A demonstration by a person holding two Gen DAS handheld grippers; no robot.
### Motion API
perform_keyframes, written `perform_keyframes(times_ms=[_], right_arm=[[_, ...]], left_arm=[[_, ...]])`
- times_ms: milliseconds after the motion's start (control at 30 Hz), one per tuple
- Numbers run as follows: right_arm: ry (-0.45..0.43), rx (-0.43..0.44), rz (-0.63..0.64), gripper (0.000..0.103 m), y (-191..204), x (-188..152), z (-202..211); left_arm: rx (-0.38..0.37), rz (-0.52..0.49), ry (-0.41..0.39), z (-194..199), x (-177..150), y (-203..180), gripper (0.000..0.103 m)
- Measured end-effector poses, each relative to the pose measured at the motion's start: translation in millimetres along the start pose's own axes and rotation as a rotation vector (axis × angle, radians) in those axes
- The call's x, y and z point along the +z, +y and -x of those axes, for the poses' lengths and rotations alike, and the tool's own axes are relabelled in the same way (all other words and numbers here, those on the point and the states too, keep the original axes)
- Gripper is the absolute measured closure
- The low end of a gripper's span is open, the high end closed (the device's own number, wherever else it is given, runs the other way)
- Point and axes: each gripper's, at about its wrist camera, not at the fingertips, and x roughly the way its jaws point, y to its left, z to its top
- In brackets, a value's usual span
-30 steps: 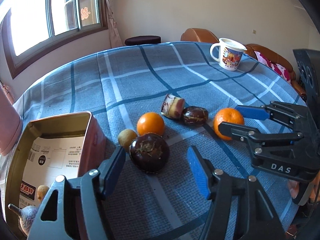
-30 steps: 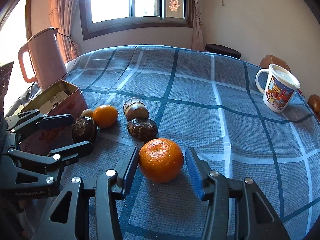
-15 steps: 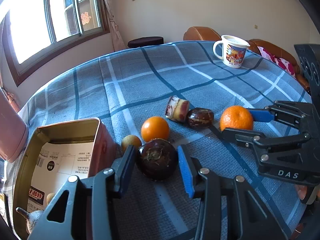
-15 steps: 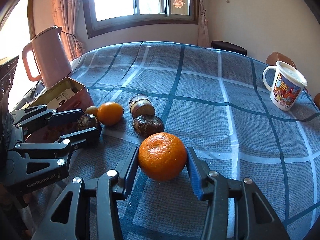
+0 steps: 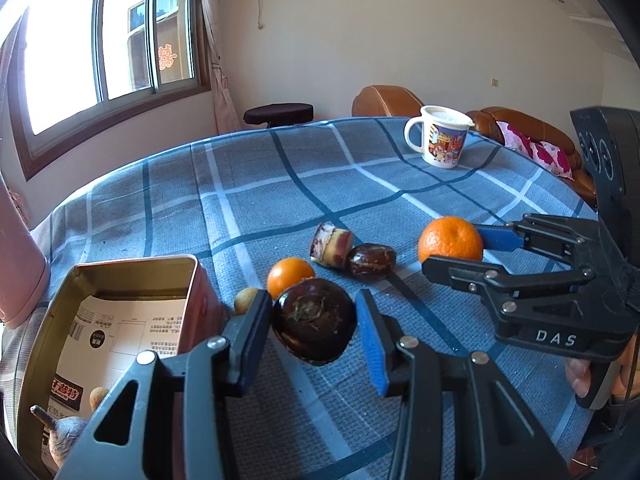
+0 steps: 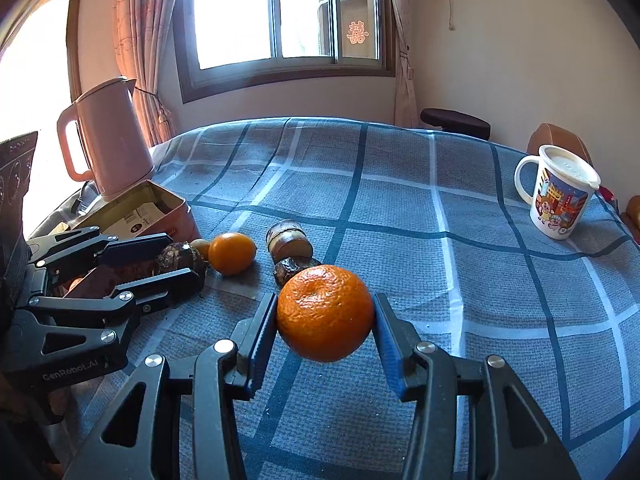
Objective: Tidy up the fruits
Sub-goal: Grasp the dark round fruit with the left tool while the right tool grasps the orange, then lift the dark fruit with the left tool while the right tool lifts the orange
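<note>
My left gripper [image 5: 314,322] is shut on a dark purple round fruit [image 5: 314,320] and holds it above the cloth, just right of the open tin box [image 5: 120,276]. My right gripper [image 6: 325,314] is shut on a large orange [image 6: 326,312] and holds it above the table; the same orange shows in the left wrist view [image 5: 450,240]. On the cloth lie a smaller orange [image 5: 290,276], a small tan fruit [image 5: 245,300], a dark brown fruit [image 5: 370,261] and a cut purple-and-cream piece [image 5: 332,242]. The tin holds a small tan fruit [image 5: 97,398] and a grey stemmed fruit [image 5: 66,434].
A lidded cartoon mug [image 5: 442,142] stands at the far right of the blue checked tablecloth [image 5: 280,184]. A pink kettle [image 6: 108,136] stands behind the tin box [image 6: 148,212]. Brown chairs [image 5: 384,100] and a dark stool [image 5: 278,114] lie beyond the table.
Both grippers closed on their fruits and lifted them: the left on the dark purple fruit, the right on the large orange. The other fruits have not moved.
</note>
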Motion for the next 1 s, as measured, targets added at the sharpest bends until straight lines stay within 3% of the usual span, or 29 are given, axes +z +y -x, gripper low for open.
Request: perform_keyframes(times_ms=[1000], right_arm=[[-0.134, -0.025, 0.016, 0.054, 4.8, -2.4, 24.4]], left_arm=[[0.049, 0.032, -0.161, 29.8, -3.7, -9.2, 0.058]])
